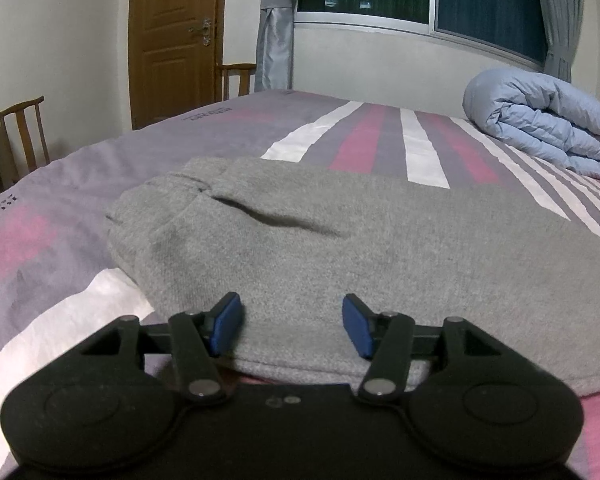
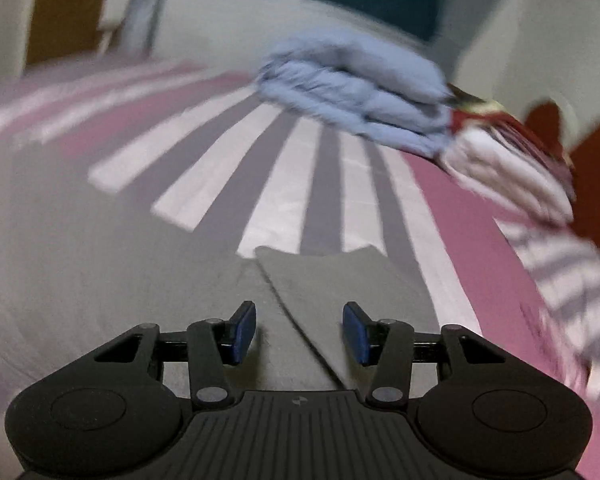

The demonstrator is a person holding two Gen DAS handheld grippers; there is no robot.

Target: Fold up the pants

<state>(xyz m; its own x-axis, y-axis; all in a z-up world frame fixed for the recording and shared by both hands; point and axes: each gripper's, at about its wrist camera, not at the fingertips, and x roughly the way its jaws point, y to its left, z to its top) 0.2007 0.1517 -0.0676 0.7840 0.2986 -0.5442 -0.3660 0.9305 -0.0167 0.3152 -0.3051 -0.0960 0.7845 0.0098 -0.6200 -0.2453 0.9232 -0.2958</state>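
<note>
Left gripper: jaws spread, nothing pinched, folded edge of the grey pants right under and between the pads, bulk ahead on the striped bed. Right gripper: jaws spread, empty; pants hem corner lies between and just ahead of them. View is motion-blurred. Blue duvet well beyond, right of the jaws.
</note>
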